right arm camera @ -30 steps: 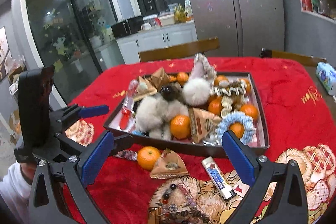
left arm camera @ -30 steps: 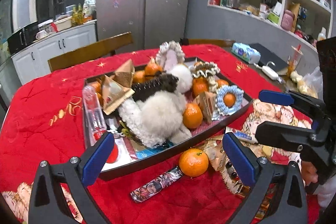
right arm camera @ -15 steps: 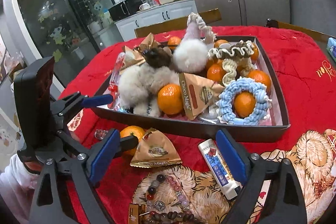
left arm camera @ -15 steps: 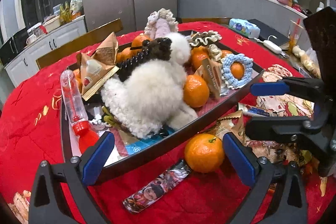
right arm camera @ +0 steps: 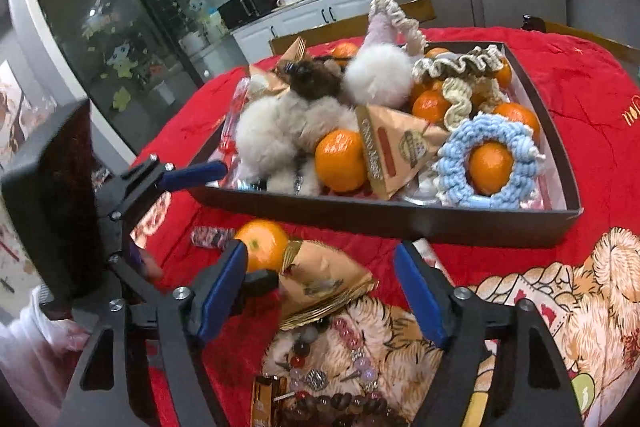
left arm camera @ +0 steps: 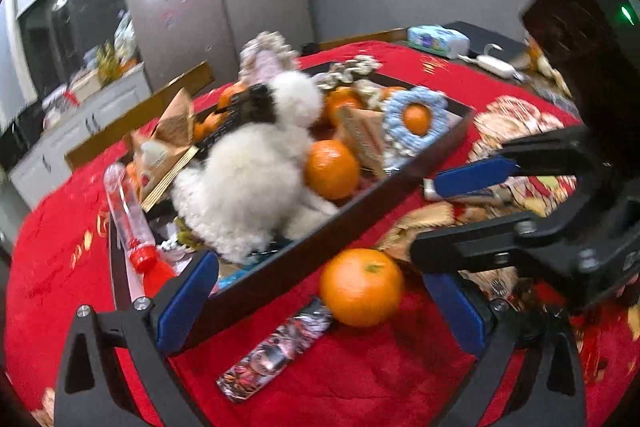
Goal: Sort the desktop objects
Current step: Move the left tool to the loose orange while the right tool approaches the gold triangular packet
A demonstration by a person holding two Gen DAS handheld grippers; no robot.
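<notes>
A loose orange lies on the red cloth in front of the dark tray, beside a patterned bar. My left gripper is open, and the orange sits between its fingers without touching them. A gold triangular snack packet lies between the blue pads of my right gripper. Its jaws are closing, and the pads stand clear of the packet. Each gripper shows in the other's view: the right gripper and the left gripper cross close together over the orange.
The tray rim holds fluffy white toys, oranges, crocheted rings and snack packets. A bead bracelet lies near the right gripper and a white tube near the tray. Chairs, a fridge and shelves stand behind the table.
Both grippers have sunk toward the cloth and come closer together. The right jaws have narrowed around the gold packet. The left gripper has rolled and now has the orange between its fingers.
</notes>
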